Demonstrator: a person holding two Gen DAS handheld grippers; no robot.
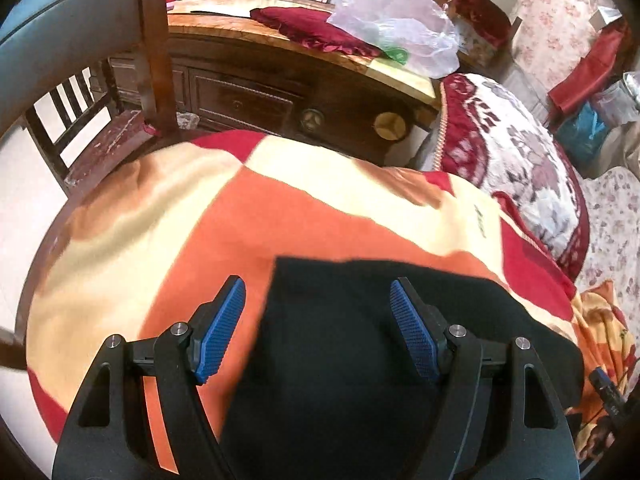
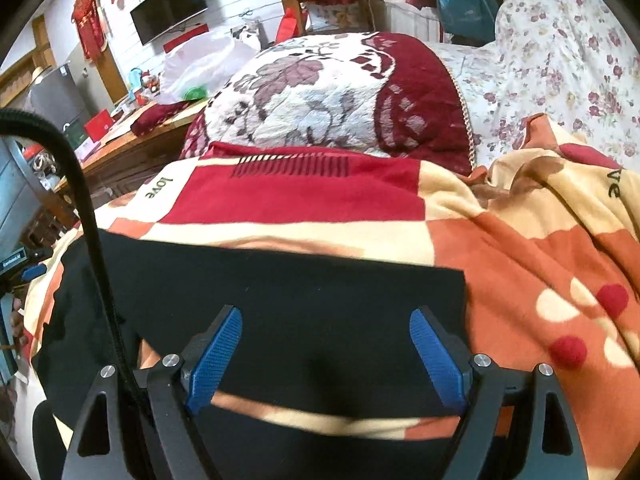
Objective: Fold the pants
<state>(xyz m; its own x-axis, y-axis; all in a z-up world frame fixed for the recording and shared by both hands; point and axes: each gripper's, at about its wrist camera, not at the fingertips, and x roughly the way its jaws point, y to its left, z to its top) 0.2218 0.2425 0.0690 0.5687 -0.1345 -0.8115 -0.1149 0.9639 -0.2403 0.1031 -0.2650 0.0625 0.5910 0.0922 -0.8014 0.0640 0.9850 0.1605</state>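
Black pants (image 1: 352, 344) lie flat on an orange, cream and red blanket (image 1: 168, 216). In the left wrist view my left gripper (image 1: 318, 332) is open above the pants' left edge, its left finger over the blanket and its right finger over the black cloth. In the right wrist view the pants (image 2: 288, 300) spread across the blanket (image 2: 540, 264), with a strip of blanket showing between two black layers lower down. My right gripper (image 2: 326, 356) is open and empty above the pants, near their right edge.
A dark wooden cabinet (image 1: 256, 92) with a plastic bag (image 1: 400, 20) on top stands beyond the bed. A wooden chair (image 1: 100, 136) is at the left. A floral red and white quilt (image 2: 328, 96) lies past the blanket. A black cable (image 2: 92, 216) crosses the right wrist view's left side.
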